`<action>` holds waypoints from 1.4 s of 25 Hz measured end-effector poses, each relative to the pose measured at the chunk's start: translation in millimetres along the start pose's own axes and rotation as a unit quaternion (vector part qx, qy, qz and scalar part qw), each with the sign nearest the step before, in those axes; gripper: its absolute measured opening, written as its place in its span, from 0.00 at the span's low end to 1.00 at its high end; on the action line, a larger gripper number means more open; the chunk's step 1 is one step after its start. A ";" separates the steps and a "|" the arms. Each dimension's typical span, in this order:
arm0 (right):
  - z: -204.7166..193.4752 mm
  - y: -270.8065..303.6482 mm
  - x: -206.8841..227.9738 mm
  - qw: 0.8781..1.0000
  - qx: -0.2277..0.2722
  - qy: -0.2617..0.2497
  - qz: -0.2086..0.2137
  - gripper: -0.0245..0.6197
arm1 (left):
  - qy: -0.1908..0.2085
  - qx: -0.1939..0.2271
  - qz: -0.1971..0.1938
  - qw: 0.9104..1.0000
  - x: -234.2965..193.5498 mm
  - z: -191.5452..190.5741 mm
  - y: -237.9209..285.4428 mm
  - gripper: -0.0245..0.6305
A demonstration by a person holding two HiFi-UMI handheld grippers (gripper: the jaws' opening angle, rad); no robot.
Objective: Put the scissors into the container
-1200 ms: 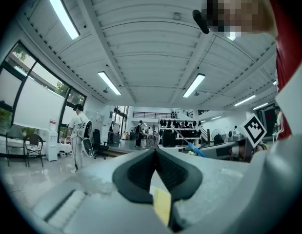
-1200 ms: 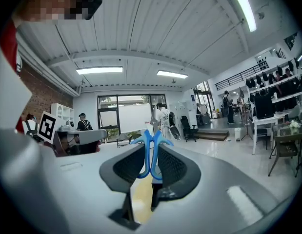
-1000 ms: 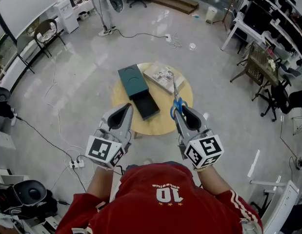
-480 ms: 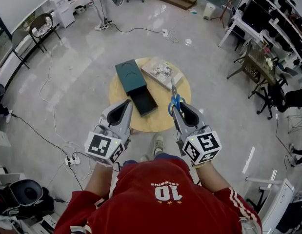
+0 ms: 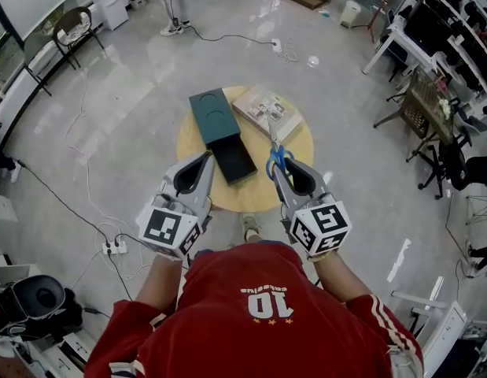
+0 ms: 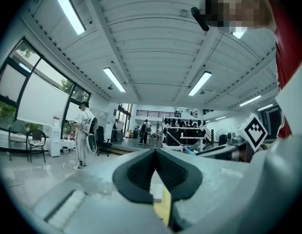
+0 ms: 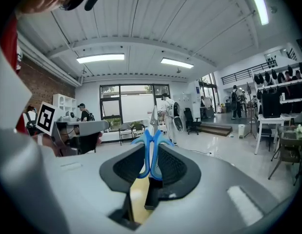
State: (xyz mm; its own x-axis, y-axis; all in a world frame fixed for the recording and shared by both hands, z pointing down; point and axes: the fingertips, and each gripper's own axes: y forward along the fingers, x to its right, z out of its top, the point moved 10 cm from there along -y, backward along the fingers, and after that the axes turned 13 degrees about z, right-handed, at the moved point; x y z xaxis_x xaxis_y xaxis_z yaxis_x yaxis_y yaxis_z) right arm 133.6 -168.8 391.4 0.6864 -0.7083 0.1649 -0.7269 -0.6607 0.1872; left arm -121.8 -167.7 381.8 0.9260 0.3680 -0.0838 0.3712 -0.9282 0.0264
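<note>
While the right gripper (image 5: 278,172) is clamped on the blue handles of the scissors (image 5: 273,137) — blades pointing away — they sit over the round table (image 5: 251,199), just right of the dark green container (image 5: 214,116). Left gripper (image 5: 204,159) — jaws pressed together, empty.

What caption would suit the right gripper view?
Right claw shut on blue-handled scissors, blades pointing ahead into a bright hall.

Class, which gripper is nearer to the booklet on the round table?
Right. In the head view the right gripper, holding the scissors, is just below the booklet; the left gripper is farther off to its lower left, beside the container.
</note>
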 end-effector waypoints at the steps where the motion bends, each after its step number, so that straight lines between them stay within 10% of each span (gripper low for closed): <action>1: -1.4 6.2 3.0 1.000 -0.005 0.000 0.004 0.18 | 0.000 0.000 0.003 1.000 -2.3 -1.8 3.8 0.04; 35: -165.4 152.7 105.2 0.965 -0.248 0.037 0.076 0.18 | -0.042 -0.074 0.063 0.994 -36.5 -64.1 76.6 0.04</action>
State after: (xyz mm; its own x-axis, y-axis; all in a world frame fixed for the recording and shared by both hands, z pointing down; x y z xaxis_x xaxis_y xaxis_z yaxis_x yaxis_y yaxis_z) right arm 98.7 -303.1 597.5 0.5860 -0.7559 0.2918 -0.7306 -0.3372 0.5937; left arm -122.9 -248.6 450.6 0.9590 0.2383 -0.1538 0.2650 -0.9460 0.1867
